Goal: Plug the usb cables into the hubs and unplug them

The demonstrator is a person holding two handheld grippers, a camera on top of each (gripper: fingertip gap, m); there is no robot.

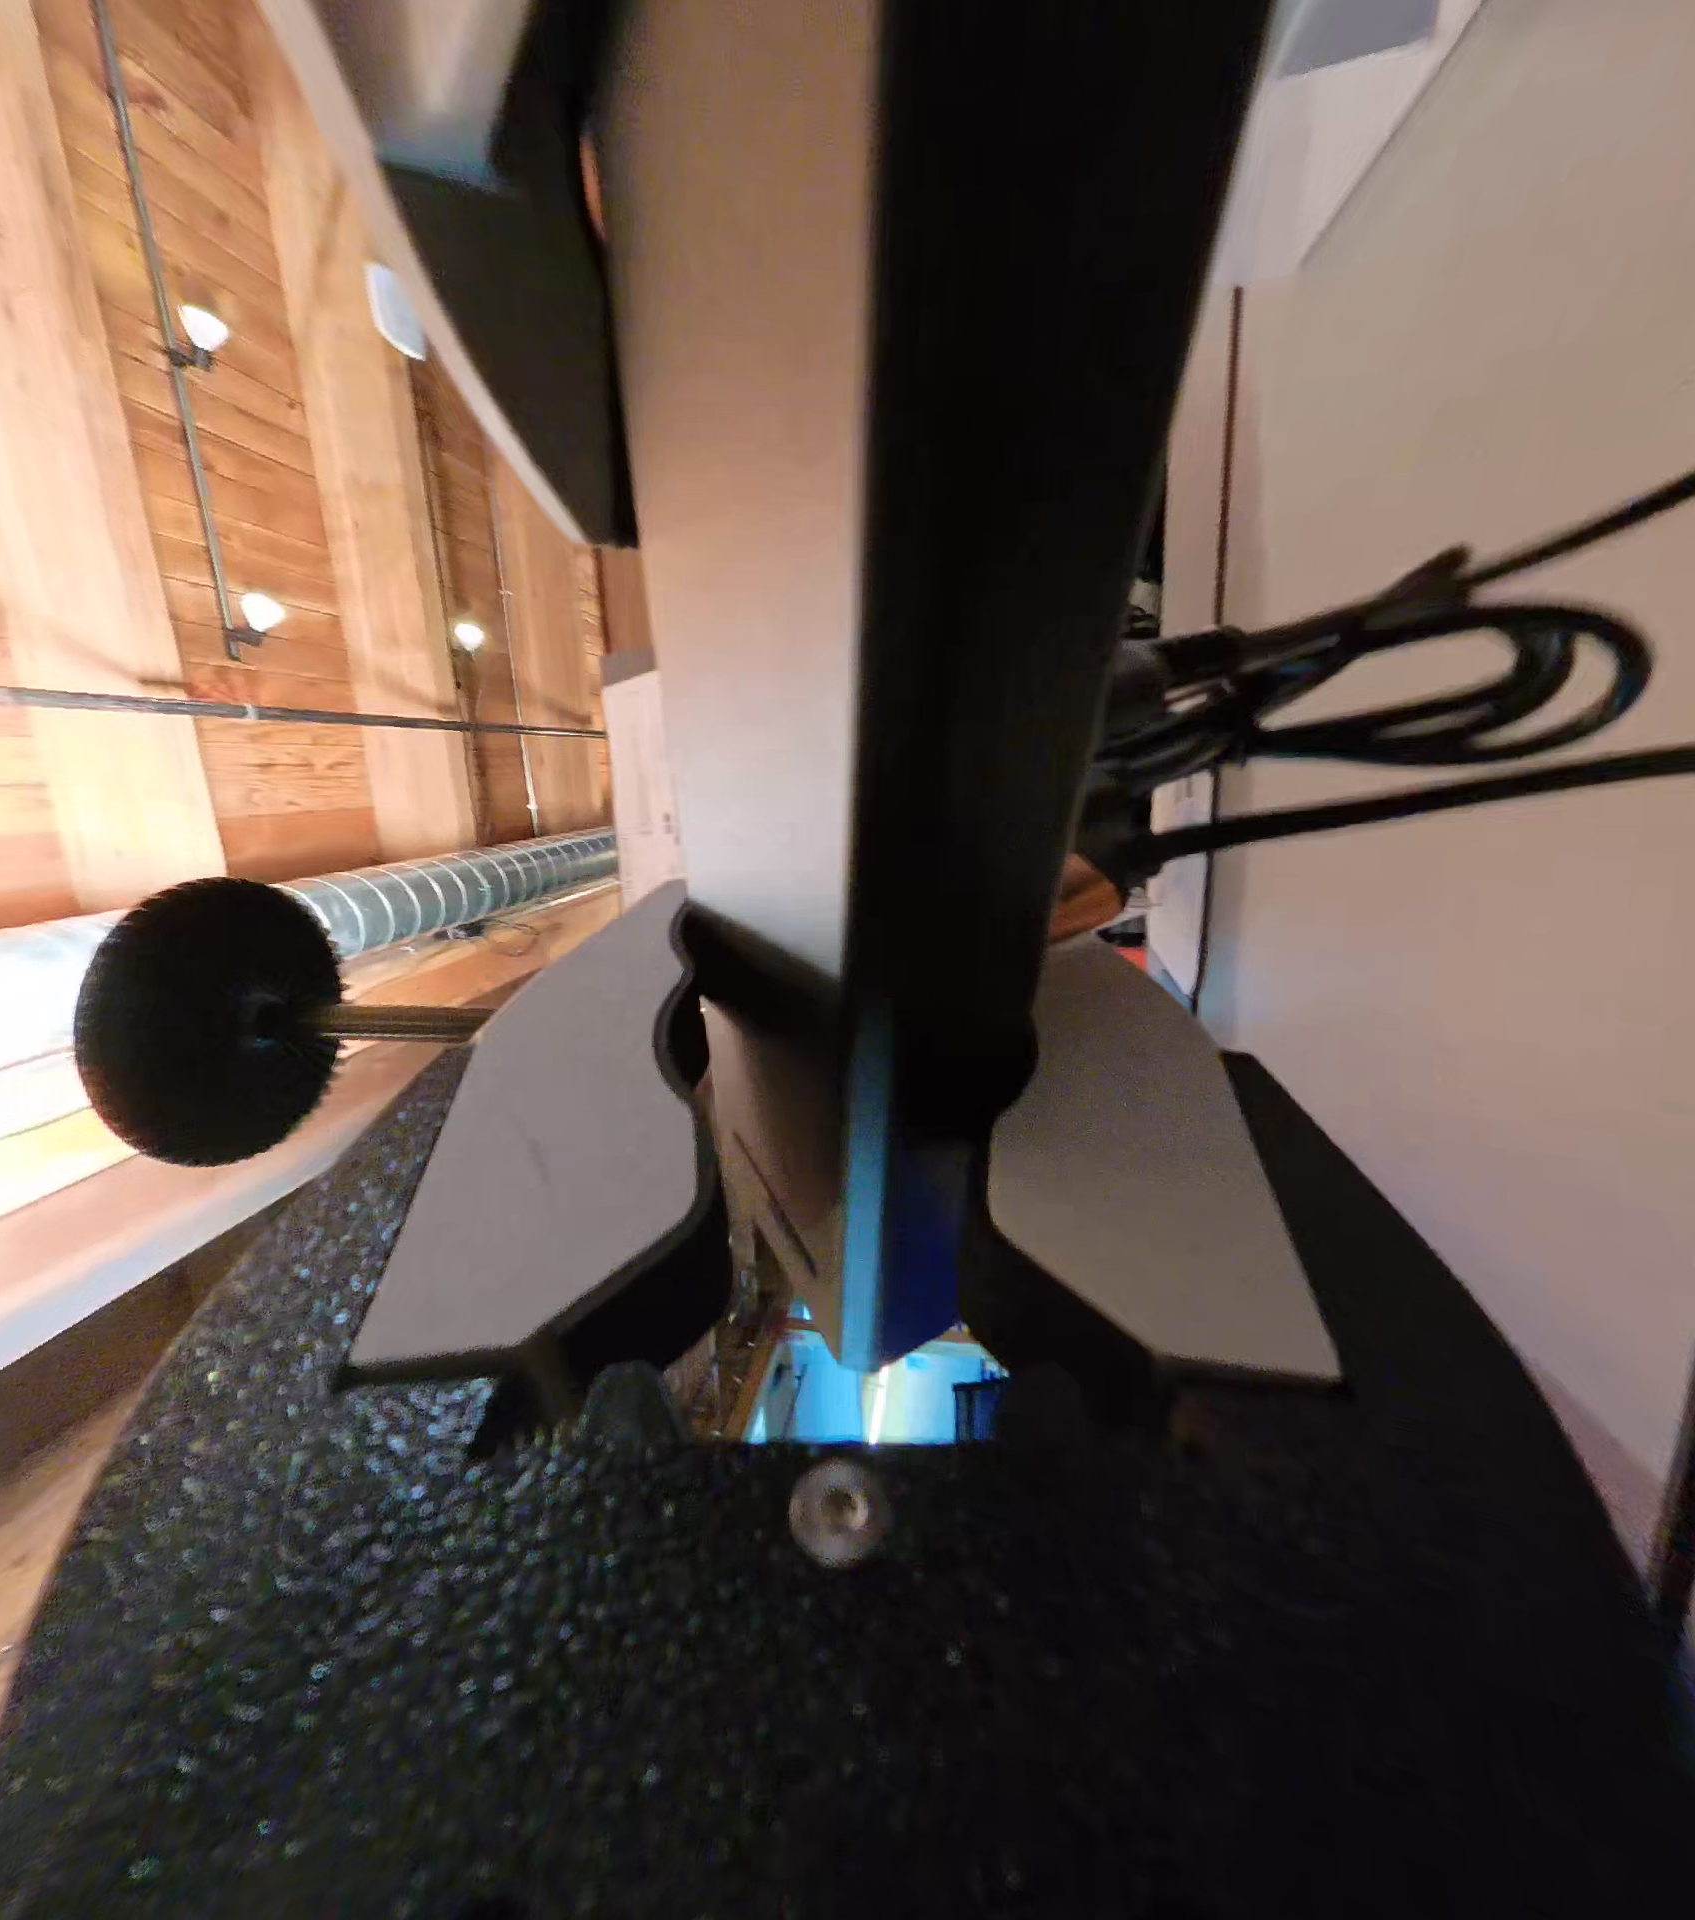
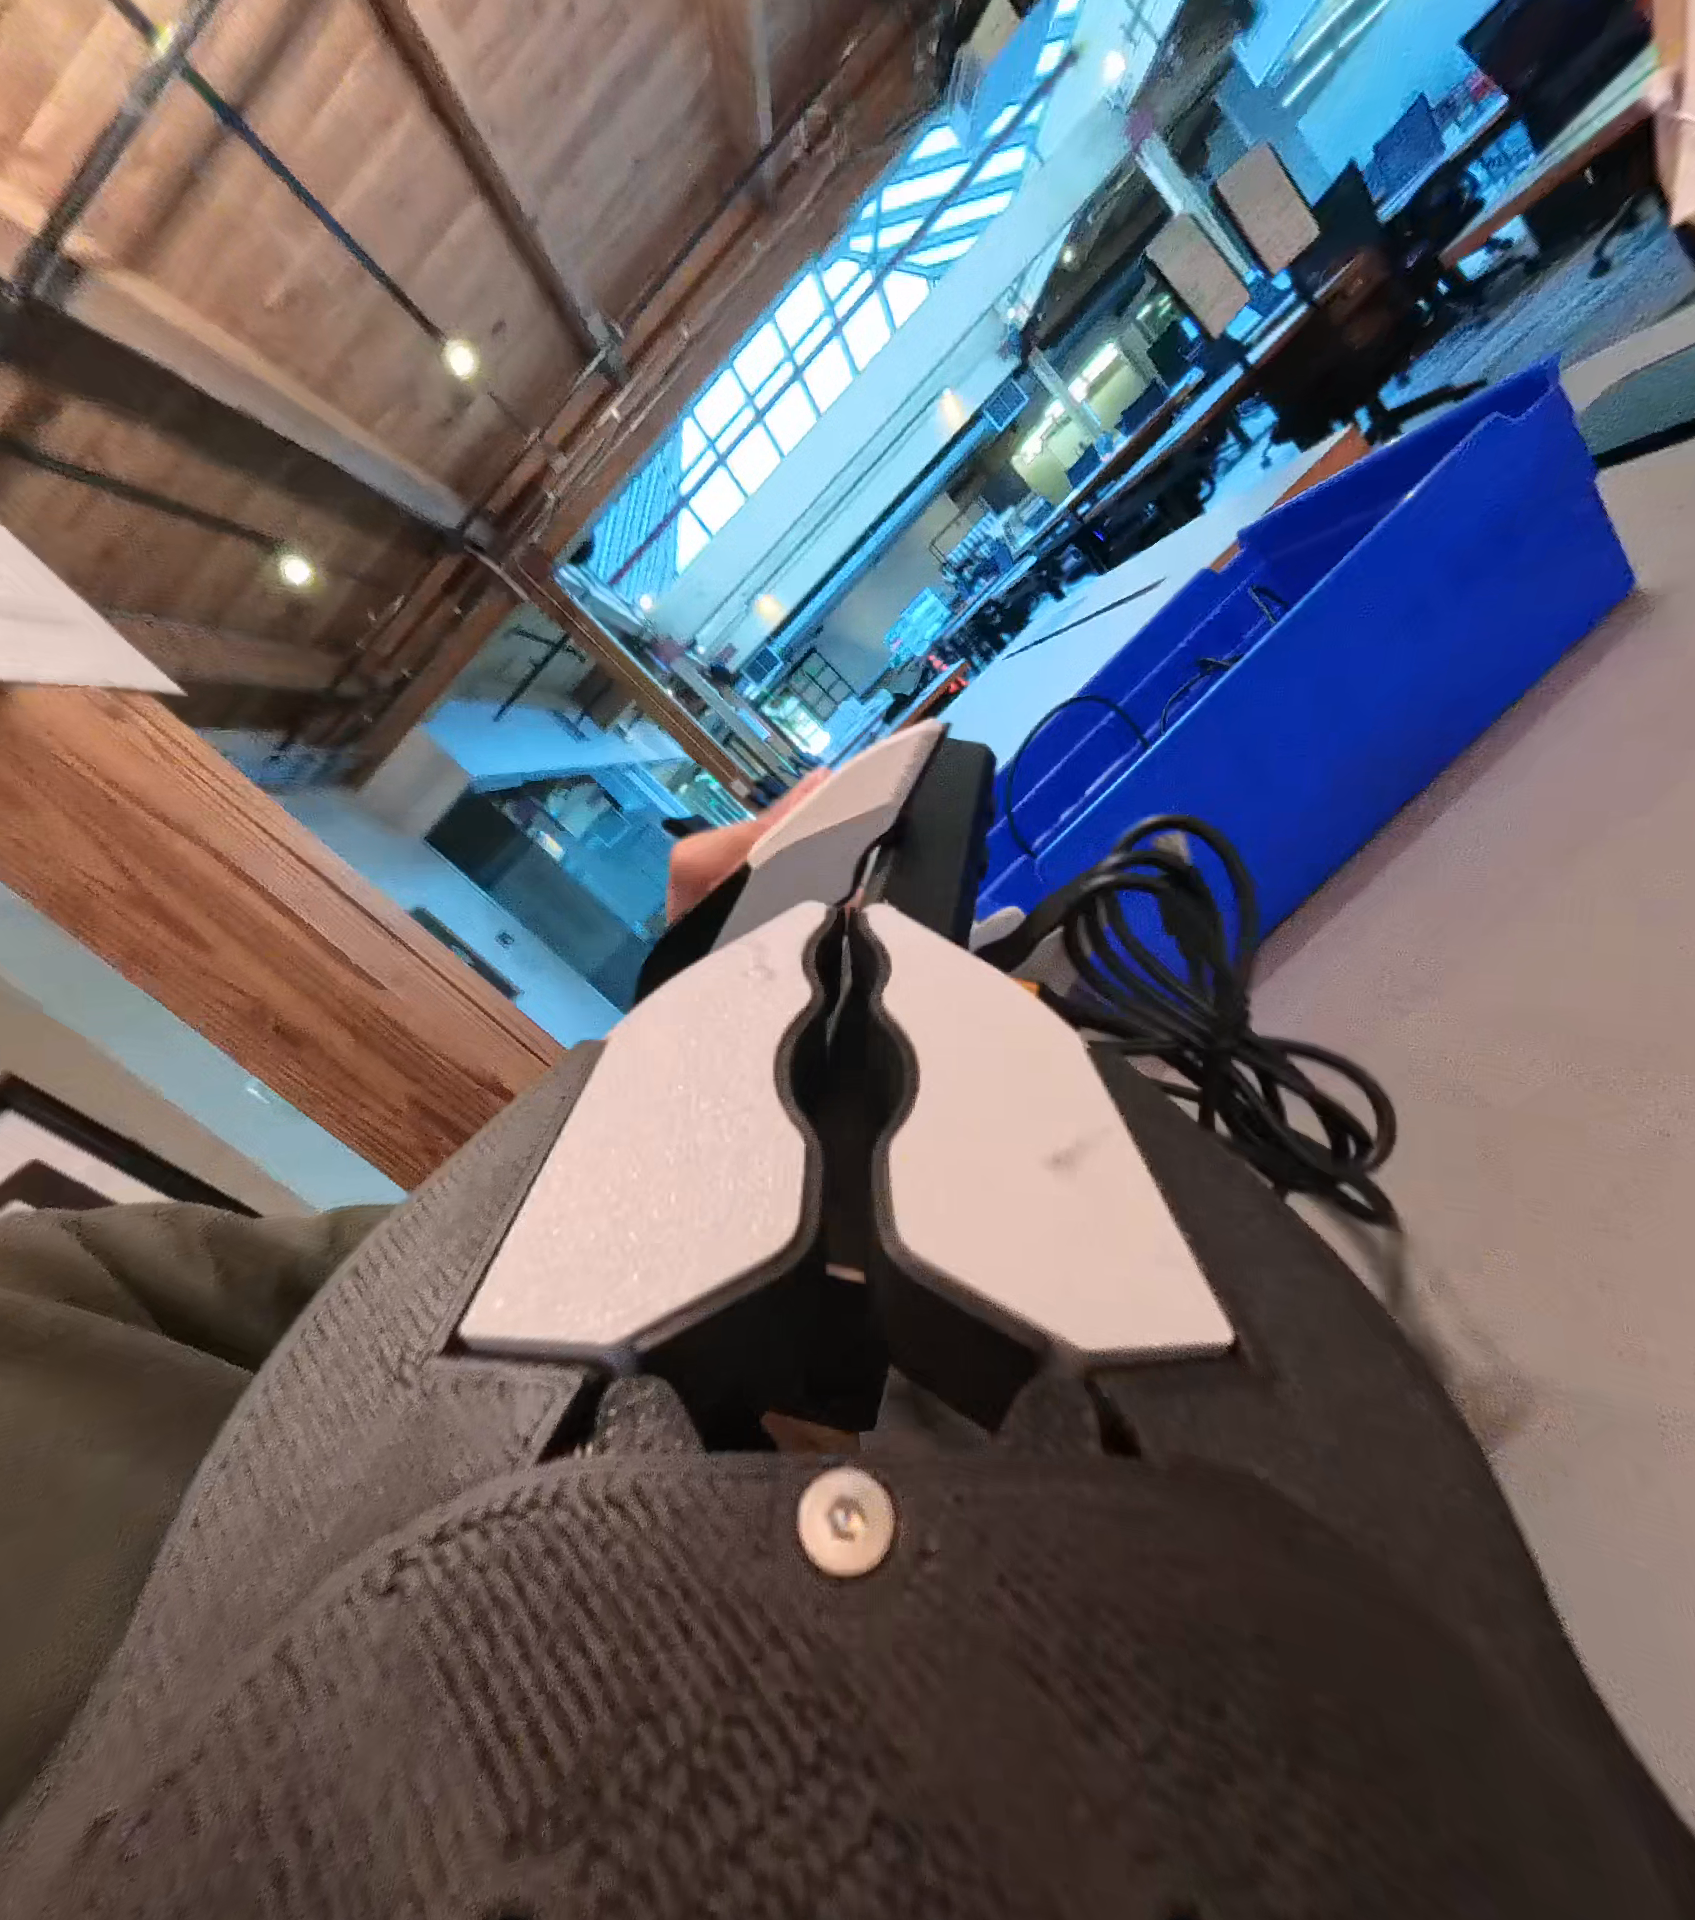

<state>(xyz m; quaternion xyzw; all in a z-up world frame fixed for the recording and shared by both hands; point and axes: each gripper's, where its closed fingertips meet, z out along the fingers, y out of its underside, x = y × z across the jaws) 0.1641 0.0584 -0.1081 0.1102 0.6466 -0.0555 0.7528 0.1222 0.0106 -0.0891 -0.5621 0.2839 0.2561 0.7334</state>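
In the left wrist view my left gripper (image 1: 864,935) is shut on a slim grey usb hub (image 1: 781,1174) with a blue-lit edge, held deep between the jaws. The right gripper's fingers (image 1: 749,623), grey on top and black on the side, come in from ahead and meet the hub. In the right wrist view my right gripper (image 2: 851,920) is shut on a thin plug end (image 2: 848,971) that barely shows between the tips. A finger (image 2: 848,800) of the left gripper stands just beyond them. A coiled black usb cable (image 2: 1196,1018) lies on the grey table (image 2: 1601,1039).
A blue plastic bin (image 2: 1342,675) stands on the table behind the coil. A bundle of black cables (image 1: 1394,675) lies on the table to the left gripper's right. A hand (image 2: 708,873) holds the left gripper. A wooden post (image 2: 199,883) rises at the left. About 7 cm separates my left fingertips from my right.
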